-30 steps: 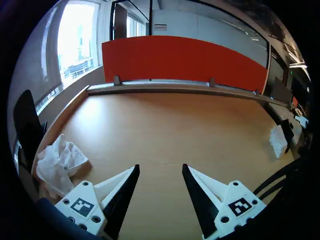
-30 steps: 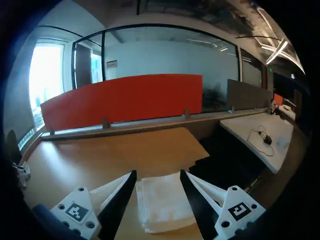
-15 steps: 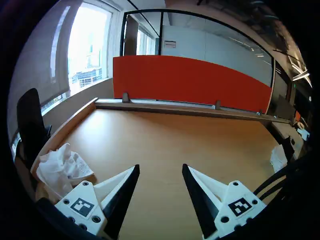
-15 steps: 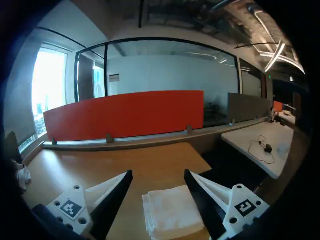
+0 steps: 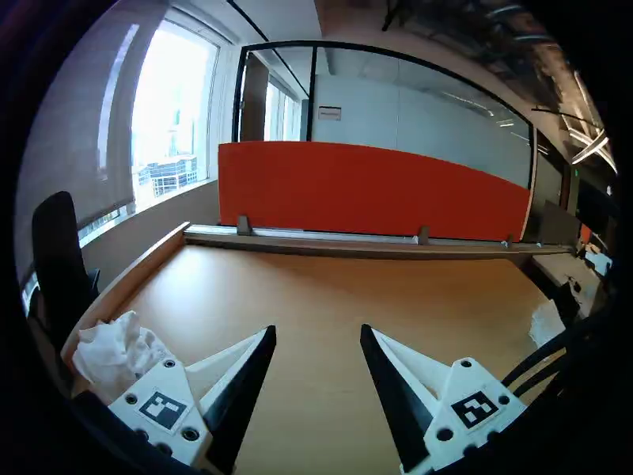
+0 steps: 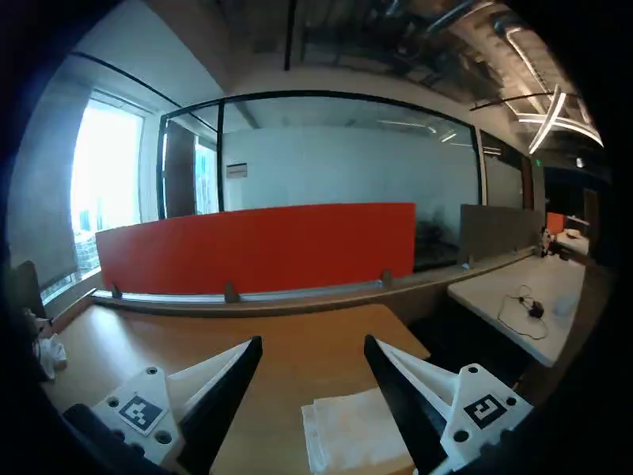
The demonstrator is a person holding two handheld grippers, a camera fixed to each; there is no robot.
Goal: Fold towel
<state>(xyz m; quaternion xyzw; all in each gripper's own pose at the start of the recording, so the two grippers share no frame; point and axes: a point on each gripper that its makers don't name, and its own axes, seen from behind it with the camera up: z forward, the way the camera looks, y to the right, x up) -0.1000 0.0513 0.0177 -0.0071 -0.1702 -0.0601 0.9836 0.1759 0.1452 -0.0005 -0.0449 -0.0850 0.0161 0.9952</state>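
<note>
Gap shows in left claw (image 5: pixel 317 329) and right claw (image 6: pixel 312 340), both empty; crumpled towel (image 5: pixel 115 352) probably wants pinching at a loose corner.

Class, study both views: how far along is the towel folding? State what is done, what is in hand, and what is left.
Done: one folded towel lies flat near the right edge of the desk. In hand: nothing; the left claw and right claw are both open, holding no cloth. Left: the crumpled towel at the desk's left edge looks unfolded, so it likely comes next.
</note>
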